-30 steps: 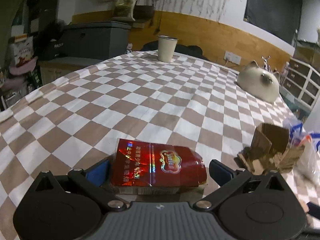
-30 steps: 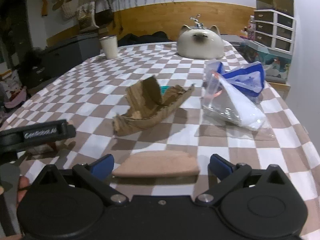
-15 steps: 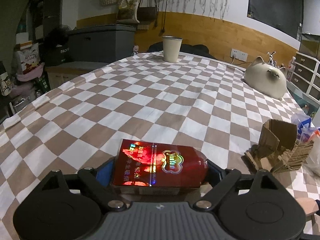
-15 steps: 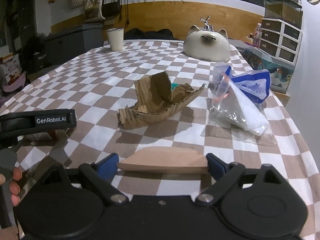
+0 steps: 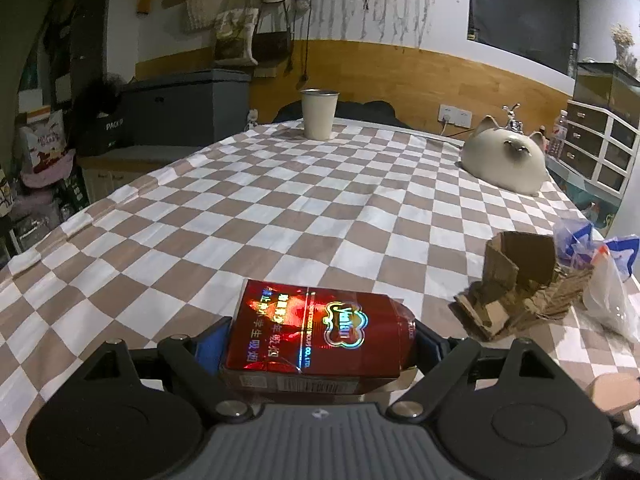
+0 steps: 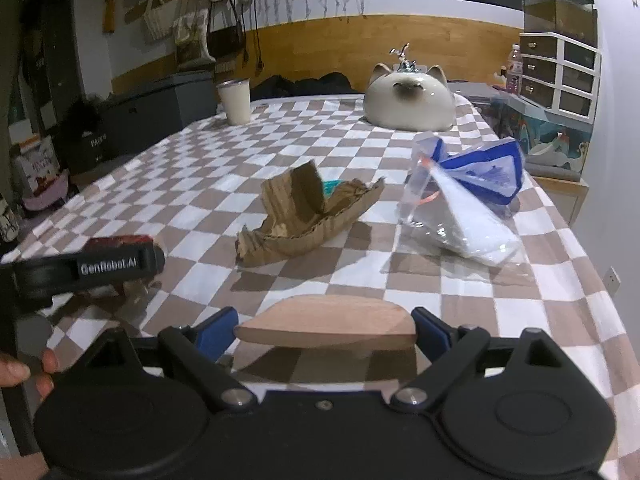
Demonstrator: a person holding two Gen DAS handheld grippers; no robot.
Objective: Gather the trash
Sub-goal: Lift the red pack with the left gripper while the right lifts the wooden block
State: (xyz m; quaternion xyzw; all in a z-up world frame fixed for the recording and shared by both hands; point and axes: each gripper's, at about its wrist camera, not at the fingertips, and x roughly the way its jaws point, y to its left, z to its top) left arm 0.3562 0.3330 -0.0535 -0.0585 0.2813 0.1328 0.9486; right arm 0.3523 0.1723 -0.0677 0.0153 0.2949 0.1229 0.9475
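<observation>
Step in hand: pick-up of two pieces of trash, one per gripper, is judged complete or nearly so. In the left wrist view the left gripper (image 5: 320, 344) is seen at the lower centre of the frame with a red cigarette packet (image 5: 316, 332) between its fingers (image 5: 214, 340); both blue pads sit against the packet's ends, so it is read as clamped across its full length, with the fingers set wide to suit. In the right wrist view the right gripper (image 6: 326, 326) is seen at the lower centre with a flat wooden piece (image 6: 326, 320) spanning its fingers (image 6: 218, 326), end to end, likewise clamped at a wide setting.

Still lying on the checked bench (image 6: 280, 152): a torn cardboard scrap (image 6: 308, 216) at mid-frame and a clear plastic bag with blue print (image 6: 464, 200) to its right. A cup (image 6: 236, 100) and a cat-shaped ornament (image 6: 410, 98) stand at the far edge and are not judged trash.

Next move, as judged: both held items are to be carried to a bin, none of which is in view; grip is to be kept firm, since the packet is crushable and the wooden piece is held only by its tips
</observation>
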